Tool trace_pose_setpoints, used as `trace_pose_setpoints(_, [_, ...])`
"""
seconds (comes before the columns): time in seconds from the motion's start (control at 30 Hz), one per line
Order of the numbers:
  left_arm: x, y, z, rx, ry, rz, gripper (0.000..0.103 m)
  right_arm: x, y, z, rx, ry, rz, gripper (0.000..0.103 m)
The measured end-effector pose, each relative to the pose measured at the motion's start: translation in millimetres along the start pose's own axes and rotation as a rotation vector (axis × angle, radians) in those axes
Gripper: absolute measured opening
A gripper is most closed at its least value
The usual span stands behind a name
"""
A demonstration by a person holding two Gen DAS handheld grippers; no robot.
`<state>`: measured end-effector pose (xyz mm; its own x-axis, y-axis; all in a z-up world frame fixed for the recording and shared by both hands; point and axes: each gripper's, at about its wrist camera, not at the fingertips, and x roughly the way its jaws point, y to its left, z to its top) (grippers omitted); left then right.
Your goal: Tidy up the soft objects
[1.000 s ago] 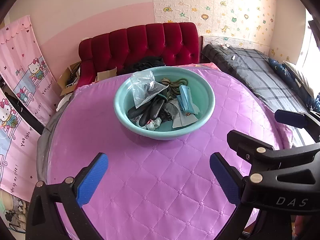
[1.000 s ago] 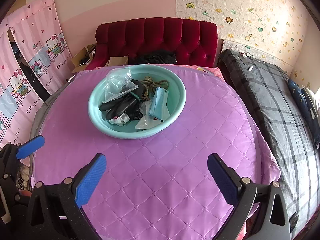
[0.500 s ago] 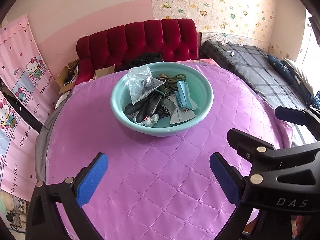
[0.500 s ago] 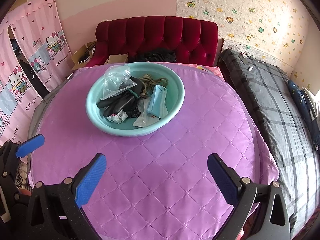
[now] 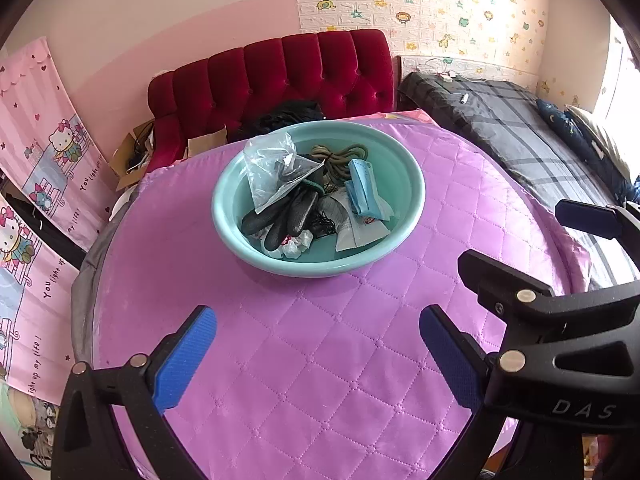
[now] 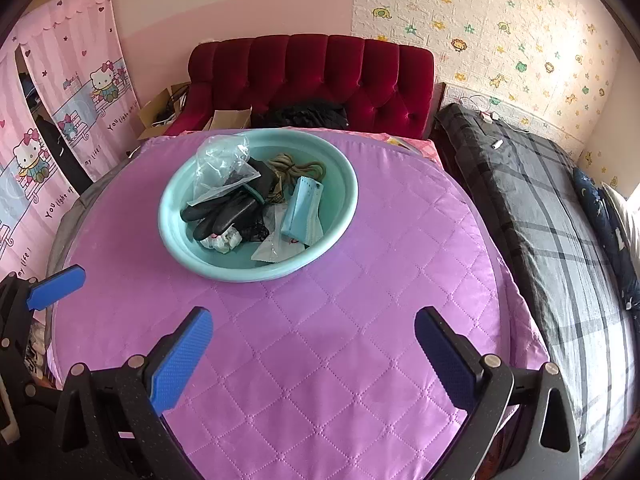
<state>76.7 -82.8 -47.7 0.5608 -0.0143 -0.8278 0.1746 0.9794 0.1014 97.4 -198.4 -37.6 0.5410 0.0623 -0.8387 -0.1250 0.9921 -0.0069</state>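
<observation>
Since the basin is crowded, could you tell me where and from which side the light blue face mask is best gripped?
Grip the light blue face mask by its raised far end, which leans up against the olive cord clear of the other items. I would come from above with the right gripper, open now, fingers across the mask's narrow width. Its near end rests on the clear packet in the teal basin, so probably avoid that end.

Left gripper [image 5: 318, 356]: jaws spread wide, nothing between the blue pads, held on the near side of the basin [image 5: 404, 240]. Right gripper [image 6: 314, 354]: just beside it, equally wide, empty, same near side.
</observation>
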Motion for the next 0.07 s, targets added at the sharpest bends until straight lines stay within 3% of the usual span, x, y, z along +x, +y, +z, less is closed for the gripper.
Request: trace_pose_setpoints(0.07, [2.7,-1.4,0.9,-0.001,-0.001,-0.007,0.103,3.4,-1.3,0.7,-0.007,-0.008,-0.008,0.103])
